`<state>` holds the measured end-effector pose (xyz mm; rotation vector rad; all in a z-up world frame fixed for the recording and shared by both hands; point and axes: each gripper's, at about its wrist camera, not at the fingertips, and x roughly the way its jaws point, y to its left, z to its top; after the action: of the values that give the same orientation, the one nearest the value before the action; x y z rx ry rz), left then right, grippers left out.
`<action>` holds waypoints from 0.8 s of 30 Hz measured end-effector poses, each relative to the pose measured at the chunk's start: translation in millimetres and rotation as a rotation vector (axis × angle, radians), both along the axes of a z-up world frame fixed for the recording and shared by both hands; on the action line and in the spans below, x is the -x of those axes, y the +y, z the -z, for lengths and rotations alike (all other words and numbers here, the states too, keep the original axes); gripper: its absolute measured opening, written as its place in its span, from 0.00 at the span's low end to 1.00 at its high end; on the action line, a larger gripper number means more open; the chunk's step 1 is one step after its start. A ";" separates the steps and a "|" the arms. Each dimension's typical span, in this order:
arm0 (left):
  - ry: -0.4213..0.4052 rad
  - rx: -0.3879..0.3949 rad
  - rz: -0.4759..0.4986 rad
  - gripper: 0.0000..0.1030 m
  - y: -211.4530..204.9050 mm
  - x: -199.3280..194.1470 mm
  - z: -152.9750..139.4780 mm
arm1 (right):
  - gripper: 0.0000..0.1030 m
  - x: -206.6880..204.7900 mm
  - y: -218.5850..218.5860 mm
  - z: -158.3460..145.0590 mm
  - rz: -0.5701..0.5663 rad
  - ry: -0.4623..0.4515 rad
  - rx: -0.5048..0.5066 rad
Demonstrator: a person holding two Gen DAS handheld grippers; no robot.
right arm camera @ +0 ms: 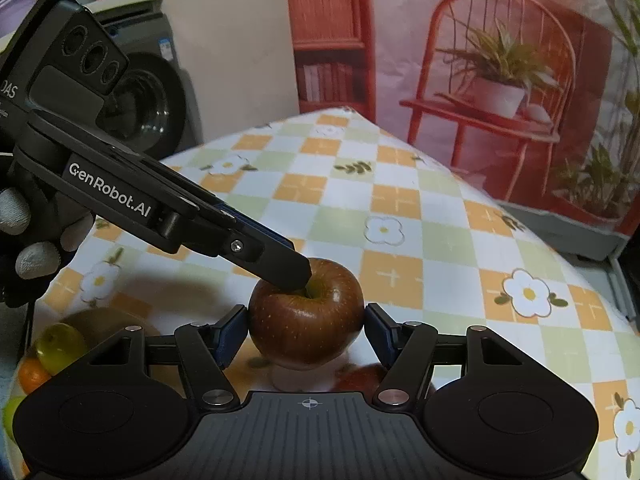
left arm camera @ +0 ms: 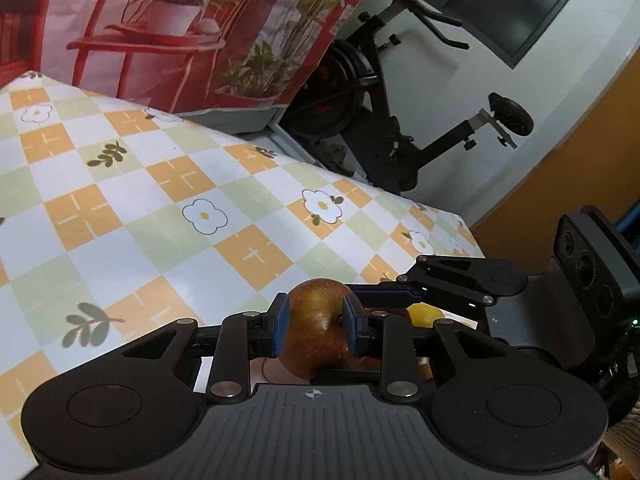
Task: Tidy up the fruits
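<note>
One red apple (right arm camera: 306, 316), one kiwi (right arm camera: 100, 318), two green fruits (right arm camera: 60, 346), one orange (right arm camera: 34, 374), two grippers (right arm camera: 306, 332).

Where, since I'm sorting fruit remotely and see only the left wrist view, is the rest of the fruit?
Observer: Low on the left of the right wrist view: a kiwi, a green fruit and an orange, bunched together.
Operator: Is the right gripper on my apple too?
Observer: Yes, the right gripper has a pad against each side of the apple.
Operator: How does my left gripper sit?
Observer: One fingertip of the left gripper rests in the apple's stem hollow.
</note>
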<state>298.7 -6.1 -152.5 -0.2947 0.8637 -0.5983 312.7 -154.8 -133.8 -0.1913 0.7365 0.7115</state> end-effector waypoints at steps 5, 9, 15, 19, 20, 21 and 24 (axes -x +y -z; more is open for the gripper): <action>-0.010 -0.023 0.018 0.29 9.1 22.7 -12.4 | 0.58 22.9 10.1 -9.6 -0.013 -0.015 -0.029; -0.001 -0.038 0.034 0.29 20.1 43.7 -16.1 | 0.58 43.9 19.8 -11.3 -0.034 -0.018 -0.046; 0.008 -0.073 0.058 0.29 30.3 70.5 -16.0 | 0.58 74.2 34.5 -8.1 -0.059 -0.013 -0.059; 0.025 -0.093 0.063 0.29 36.8 82.6 -11.1 | 0.58 88.8 43.1 -0.2 -0.063 -0.004 -0.062; 0.031 -0.099 0.063 0.29 38.1 84.9 -9.2 | 0.58 91.5 45.5 2.3 -0.063 -0.002 -0.062; 0.039 -0.105 0.060 0.29 39.7 86.9 -7.0 | 0.58 93.7 48.4 5.0 -0.065 -0.001 -0.060; 0.057 -0.123 0.054 0.29 44.6 91.8 -1.1 | 0.58 97.9 56.8 12.3 -0.069 0.016 -0.058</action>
<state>206.9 38.5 -151.3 -0.1783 0.9618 -0.5864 214.7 -97.9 -146.2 -0.1590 0.7263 0.7994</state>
